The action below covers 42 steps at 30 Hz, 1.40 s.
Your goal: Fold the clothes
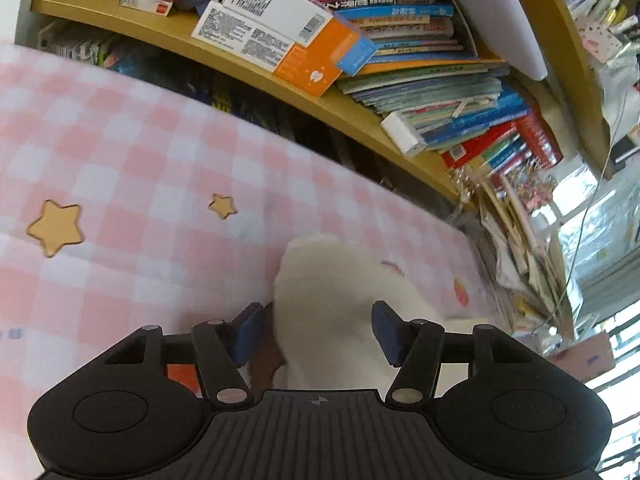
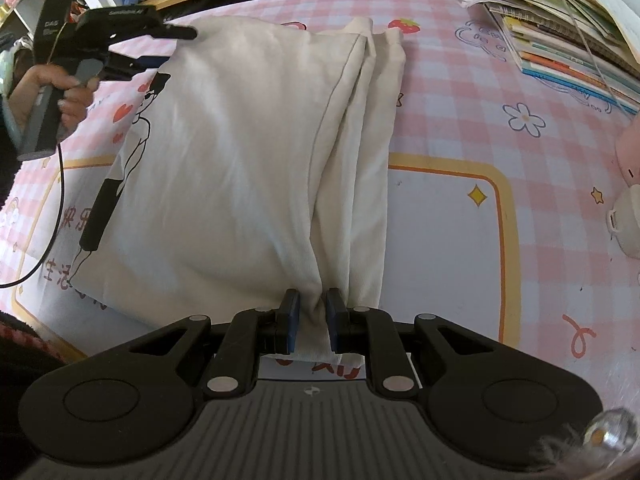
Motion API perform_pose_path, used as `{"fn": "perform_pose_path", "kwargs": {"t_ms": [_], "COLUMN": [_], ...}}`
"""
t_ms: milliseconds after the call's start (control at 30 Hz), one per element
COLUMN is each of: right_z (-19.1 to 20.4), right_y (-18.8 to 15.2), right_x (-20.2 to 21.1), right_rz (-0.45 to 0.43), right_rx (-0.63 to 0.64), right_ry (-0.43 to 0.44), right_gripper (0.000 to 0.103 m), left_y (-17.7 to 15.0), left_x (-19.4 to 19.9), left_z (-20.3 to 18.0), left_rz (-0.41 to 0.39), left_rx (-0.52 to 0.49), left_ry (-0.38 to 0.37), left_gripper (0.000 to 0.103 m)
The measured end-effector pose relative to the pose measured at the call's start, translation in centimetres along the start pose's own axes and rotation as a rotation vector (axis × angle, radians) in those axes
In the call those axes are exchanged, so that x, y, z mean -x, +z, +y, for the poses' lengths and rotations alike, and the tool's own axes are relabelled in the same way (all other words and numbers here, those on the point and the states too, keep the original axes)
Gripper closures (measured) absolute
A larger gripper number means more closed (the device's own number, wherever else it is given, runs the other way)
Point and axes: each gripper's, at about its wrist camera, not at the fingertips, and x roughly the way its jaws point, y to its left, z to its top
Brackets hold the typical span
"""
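books (image 2: 568, 36) beside cream shirt (image 2: 240, 160); right tongs (image 2: 313, 320) clamped on its hem, left tongs (image 1: 318, 334) apart

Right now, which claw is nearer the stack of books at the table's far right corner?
Right. The right claw is clamped on the shirt hem at the near edge; the left claw sits at the shirt's far left corner, further from the books.

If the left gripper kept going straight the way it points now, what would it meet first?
Most likely the cream garment, which already lies between the open fingers of the left gripper; the pink checked cloth lies beyond. Depth is hard to judge.
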Motion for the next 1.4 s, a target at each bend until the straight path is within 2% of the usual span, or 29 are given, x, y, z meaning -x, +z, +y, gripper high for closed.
{"fn": "perform_pose_path", "kwargs": {"t_ms": [100,200,267,400,433,533,633,767,833,933,967,1000,1100,1400], "right_z": [0.0,0.0,0.0,0.0,0.0,0.1,-0.1,1.1,1.8,2.0,1.8,1.6,0.9,-1.9], "right_y": [-0.1,-0.2,-0.3,-0.5,-0.5,-0.6,-0.6,-0.3,-0.1,0.5,0.7,0.9,1.0,-0.7], "right_x": [0.0,0.0,0.0,0.2,0.2,0.2,0.2,0.4,0.7,1.7,1.8,1.9,1.9,1.6], "right_rz": [-0.002,-0.007,-0.013,-0.024,-0.026,-0.033,-0.039,-0.064,-0.091,-0.147,-0.151,-0.153,-0.143,-0.094], "right_rx": [-0.002,-0.006,-0.01,-0.014,-0.011,-0.005,0.0,0.053,0.091,0.113,0.114,0.115,0.111,0.035], "right_ry": [0.002,0.002,0.003,0.003,0.002,0.003,0.012,-0.034,-0.053,-0.045,-0.05,-0.056,-0.075,-0.057], "right_gripper": [0.089,0.089,0.089,0.089,0.089,0.089,0.088,0.087,0.083,0.061,0.05,0.045,0.037,0.037], "left_y": [0.7,1.4,1.6,2.3,2.4,1.9,-0.1,-4.8,-7.4,-10.9,-11.7,-12.3,-13.9,-17.9], "left_x": [-0.9,-1.8,-1.9,-1.7,-1.2,1.7,4.5,7.6,8.7,9.8,10.1,10.4,11.2,12.1], "left_z": [-0.3,-1.0,-1.5,-2.9,-3.4,-4.7,-6.1,-7.0,-7.7,-9.0,-9.3,-9.5,-9.8,-8.9], "left_rz": [-0.005,-0.003,-0.002,-0.025,-0.043,-0.108,-0.14,-0.126,-0.114,-0.084,-0.077,-0.076,-0.075,-0.022], "left_rx": [0.005,-0.052,-0.096,-0.173,-0.192,-0.249,-0.318,-0.385,-0.445,-0.523,-0.528,-0.518,-0.478,-0.356], "left_ry": [0.025,0.083,0.119,0.239,0.26,0.219,0.203,0.219,0.251,0.327,0.343,0.346,0.346,0.346], "left_gripper": [0.052,0.068,0.068,0.047,0.047,0.039,0.032,0.028,0.027,0.021,0.02,0.019,0.014,0.015]}}
